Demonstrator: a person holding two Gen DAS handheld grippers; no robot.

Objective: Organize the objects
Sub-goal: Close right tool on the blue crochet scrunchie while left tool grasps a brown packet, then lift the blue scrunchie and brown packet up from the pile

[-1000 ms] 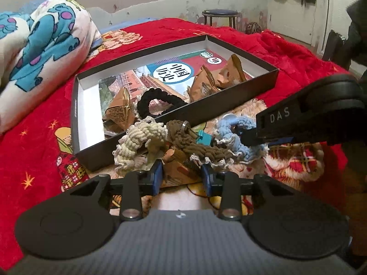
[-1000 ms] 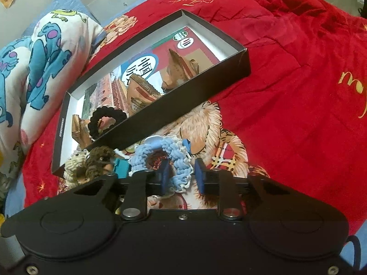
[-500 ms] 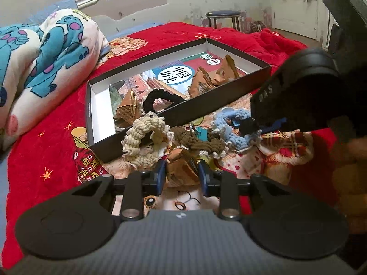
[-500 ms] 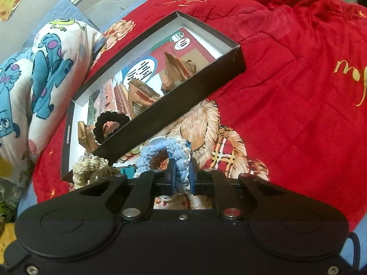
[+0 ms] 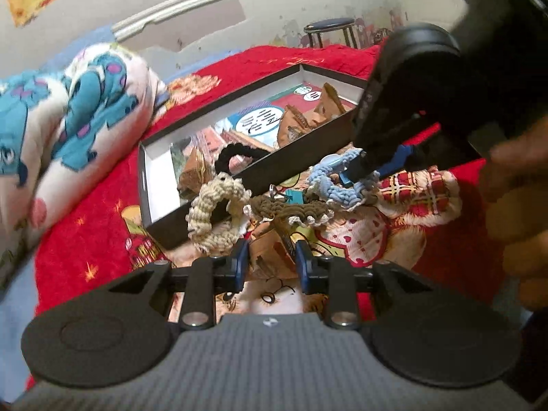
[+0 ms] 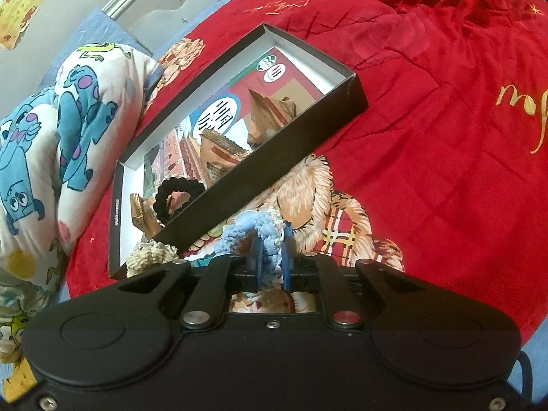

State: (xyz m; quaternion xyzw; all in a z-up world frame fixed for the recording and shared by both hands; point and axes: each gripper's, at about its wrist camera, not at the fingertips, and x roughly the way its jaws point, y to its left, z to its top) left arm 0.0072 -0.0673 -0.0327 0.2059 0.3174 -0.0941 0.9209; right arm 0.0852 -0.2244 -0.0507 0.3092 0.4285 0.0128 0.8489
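Right wrist view shows the right claw closed on the blue scrunchie, its fingers pinching one side of the braided loop while the rest of the ring stands up ahead of the tips. Directly beyond it, and touching or nearly so, runs the near wall of the black box, whose long axis slants from lower left to upper right across the red bedspread. So the scrunchie lies just outside the box, and the open tray sits forward and slightly left of the claw; the coming move looks like a lift over that wall and a drop inside, near the black scrunchie and the brown paper packets already lying on the printed card in there.

From the left wrist view, the left claw is partly open and grips nothing; a crumpled brown packet lies between and just ahead of its fingers. A cream scrunchie leans against the box wall to its front left, and a brown scrunchie lies dead ahead, both outside the box. The right claw is plainly the one nearer the blue ring.
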